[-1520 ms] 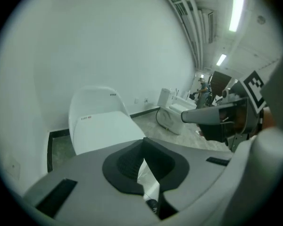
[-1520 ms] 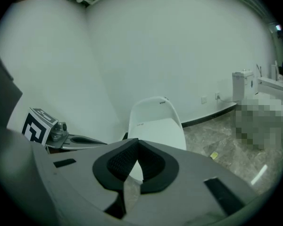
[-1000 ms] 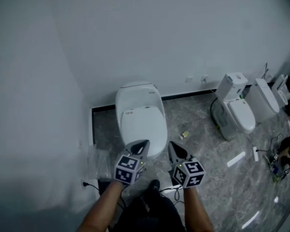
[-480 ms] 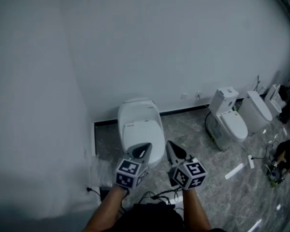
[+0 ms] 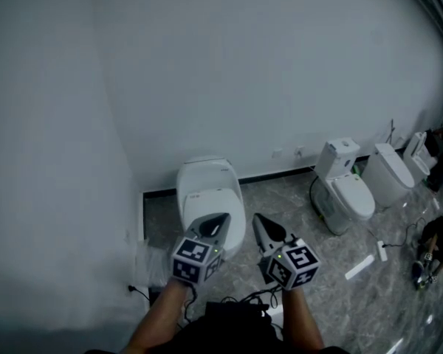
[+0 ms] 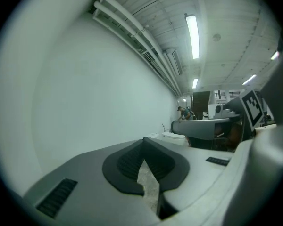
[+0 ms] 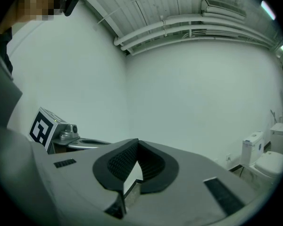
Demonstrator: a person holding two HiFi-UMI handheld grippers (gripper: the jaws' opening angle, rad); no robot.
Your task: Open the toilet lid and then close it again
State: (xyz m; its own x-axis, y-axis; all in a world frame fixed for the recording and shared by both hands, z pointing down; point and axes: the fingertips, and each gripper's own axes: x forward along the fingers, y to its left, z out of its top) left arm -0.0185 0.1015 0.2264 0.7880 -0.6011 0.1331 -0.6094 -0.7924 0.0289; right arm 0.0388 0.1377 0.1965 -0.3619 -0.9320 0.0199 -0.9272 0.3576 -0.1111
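The toilet (image 5: 209, 198) is white and stands on the grey marble floor (image 5: 295, 198), with its back against the white wall (image 5: 244, 72), close to the corner where a second wall comes in from the left. Its lid (image 5: 214, 212) is down and lies flat over the seat. The lid is a smooth oval, narrower toward the front, and carries a small label (image 5: 196, 195) near its rear edge. Behind the lid the body is low and rounded.

In the head view the tip of the left gripper (image 5: 217, 224) overlaps the front edge of the lid, while the right gripper (image 5: 263, 226) sits just beside the toilet, over the floor. Both grippers point nearly level toward the wall, so they are held above the toilet and do not touch it. The jaws of each one are pressed together at the tips and hold nothing; only a thin wedge of floor shows between the dark pads. The left marker cube (image 5: 193, 259) and the right marker cube (image 5: 291, 264) are near each other, with the person's forearms (image 5: 159, 316) below them.

A black baseboard (image 5: 280, 174) runs along the foot of the wall. Further right, well apart from the first toilet, stand two other white toilets (image 5: 343, 190), and a white strip (image 5: 358, 266) lies on the floor near them
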